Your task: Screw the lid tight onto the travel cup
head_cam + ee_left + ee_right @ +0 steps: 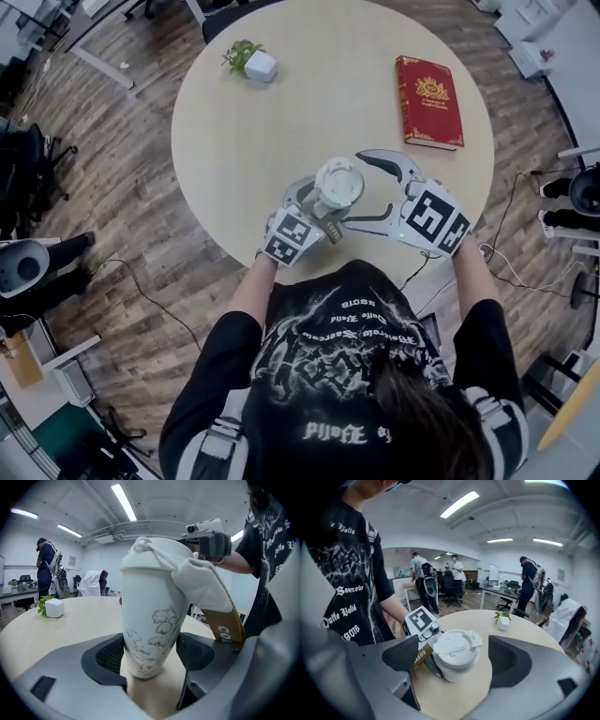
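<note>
White travel cup (150, 616) is upright at the near edge of the table (281, 131). Can't tell if the base rests on it. Lid (454, 649) sits on top.

Left gripper (149, 652) is clamped on the cup low down, pads on both sides just above the base. Right gripper (454, 659) is spread wide, 1 jaw each side of the lid, neither touching, nothing held.

Risks, my read:
1. Grip is low and the twist goes in at the top. Wall looks glossy, so the cup could spin in the pads or lean instead of the lid turning. Hold firm w/ left before you torque.
2. Fabric strap (197, 581) w/ brown tag (227, 625) hangs off the lid on your side, right by 1 jaw of the right gripper. Close carelessly and you pinch cloth, not rim, so the jaws slip.
3. Can't tell if the lid sits square on the thread. If it's cocked, more turning jams it: feels tight, may leak.
4. An off-centre bite on the lid shoves the cup sideways, and the edge is close.
</note>
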Action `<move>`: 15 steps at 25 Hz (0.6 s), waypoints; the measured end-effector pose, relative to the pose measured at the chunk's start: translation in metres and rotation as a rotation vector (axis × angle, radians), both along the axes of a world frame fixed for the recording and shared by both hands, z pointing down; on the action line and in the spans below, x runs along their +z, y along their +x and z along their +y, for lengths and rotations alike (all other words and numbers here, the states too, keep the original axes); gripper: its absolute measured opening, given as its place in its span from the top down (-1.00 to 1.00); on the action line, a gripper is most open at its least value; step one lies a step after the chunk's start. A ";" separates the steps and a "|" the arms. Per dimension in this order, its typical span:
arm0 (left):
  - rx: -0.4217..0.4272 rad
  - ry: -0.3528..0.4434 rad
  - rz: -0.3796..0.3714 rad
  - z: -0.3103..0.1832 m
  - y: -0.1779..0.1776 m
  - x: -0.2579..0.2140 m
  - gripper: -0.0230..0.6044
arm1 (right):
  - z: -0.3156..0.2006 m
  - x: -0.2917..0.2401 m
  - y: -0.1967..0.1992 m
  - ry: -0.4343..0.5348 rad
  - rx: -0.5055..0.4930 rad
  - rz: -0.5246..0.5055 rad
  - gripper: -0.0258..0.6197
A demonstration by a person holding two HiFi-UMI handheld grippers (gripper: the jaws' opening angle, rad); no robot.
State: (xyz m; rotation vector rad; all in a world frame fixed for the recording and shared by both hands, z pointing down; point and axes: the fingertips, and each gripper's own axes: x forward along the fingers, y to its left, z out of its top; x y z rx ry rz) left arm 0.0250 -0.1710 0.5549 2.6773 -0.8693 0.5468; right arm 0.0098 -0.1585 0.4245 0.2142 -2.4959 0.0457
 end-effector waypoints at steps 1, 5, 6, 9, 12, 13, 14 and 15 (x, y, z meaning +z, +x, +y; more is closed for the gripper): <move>0.013 -0.003 -0.003 0.000 0.000 0.000 -0.26 | -0.002 0.000 0.000 0.032 -0.057 0.031 -0.53; 0.063 -0.013 -0.011 0.000 0.001 0.000 -0.26 | -0.005 0.002 -0.007 0.141 -0.321 0.184 -0.52; 0.073 -0.017 -0.013 0.000 0.001 0.000 -0.26 | -0.003 0.006 -0.008 0.149 -0.384 0.227 -0.51; 0.084 -0.024 -0.017 0.001 0.002 0.001 -0.26 | -0.004 0.019 -0.011 0.170 -0.523 0.344 -0.51; 0.085 -0.024 -0.015 0.000 0.002 0.001 -0.26 | -0.006 0.025 -0.014 0.192 -0.620 0.422 -0.40; 0.086 -0.024 -0.013 0.000 0.002 0.001 -0.26 | -0.005 0.026 -0.014 0.186 -0.647 0.441 -0.33; 0.086 -0.025 -0.012 -0.001 0.002 0.001 -0.26 | -0.004 0.027 -0.014 0.176 -0.664 0.455 -0.28; 0.087 -0.025 -0.010 -0.001 0.002 0.001 -0.26 | -0.003 0.028 -0.014 0.165 -0.671 0.462 -0.28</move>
